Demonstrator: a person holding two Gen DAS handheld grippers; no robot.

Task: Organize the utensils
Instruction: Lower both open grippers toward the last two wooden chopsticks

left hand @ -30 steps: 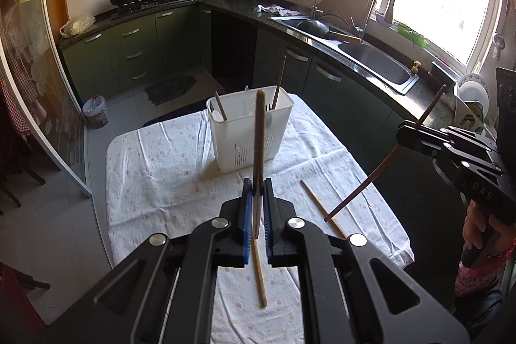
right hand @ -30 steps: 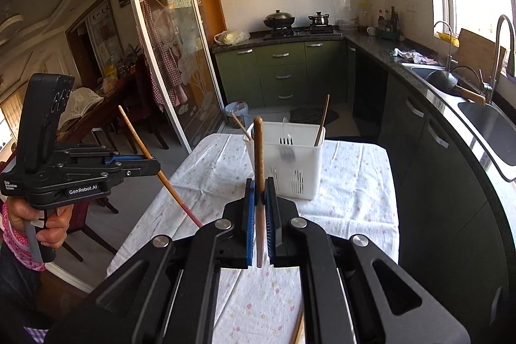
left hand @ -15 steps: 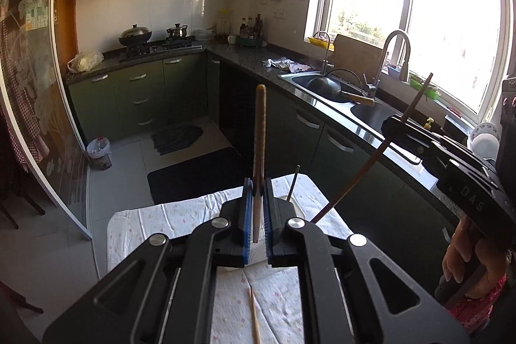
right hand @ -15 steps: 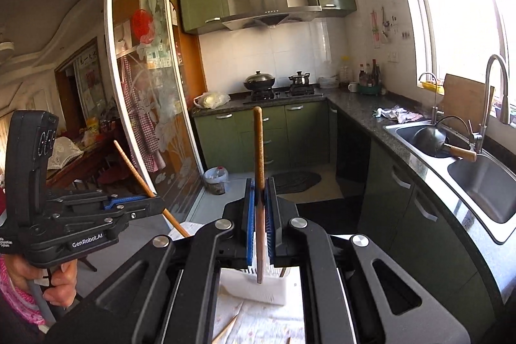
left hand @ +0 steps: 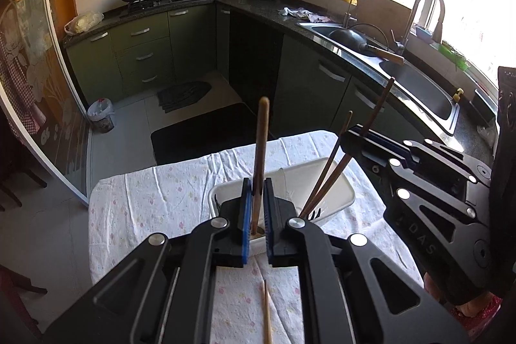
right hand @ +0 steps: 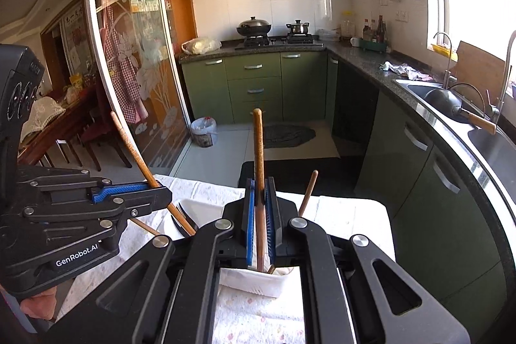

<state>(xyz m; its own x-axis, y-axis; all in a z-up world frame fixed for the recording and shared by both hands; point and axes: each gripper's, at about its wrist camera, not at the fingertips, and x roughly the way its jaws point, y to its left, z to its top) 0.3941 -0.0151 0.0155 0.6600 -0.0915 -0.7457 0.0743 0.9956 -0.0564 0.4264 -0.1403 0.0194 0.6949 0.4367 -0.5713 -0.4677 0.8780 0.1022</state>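
My left gripper [left hand: 256, 208] is shut on a wooden chopstick [left hand: 259, 150], held upright with its lower end inside the white plastic utensil basket [left hand: 342, 191]. My right gripper [right hand: 261, 218] is shut on another wooden chopstick [right hand: 258, 150], also upright over the basket [right hand: 254, 281]. In the left wrist view the right gripper [left hand: 358, 134] sits at the basket's right side. In the right wrist view the left gripper [right hand: 161, 194] sits to the left. A chopstick [left hand: 335, 153] and a fork stand in the basket.
One loose chopstick [left hand: 267, 311] lies on the flowered tablecloth [left hand: 145, 208] near me. Green kitchen cabinets, a sink [left hand: 416, 83] and a stove stand beyond the table. A glass sliding door [right hand: 135, 79] is at the left.
Both grippers lifted their chopsticks off the table, moved forward over the basket, and have now lowered the chopstick ends into it. The basket appears much closer.
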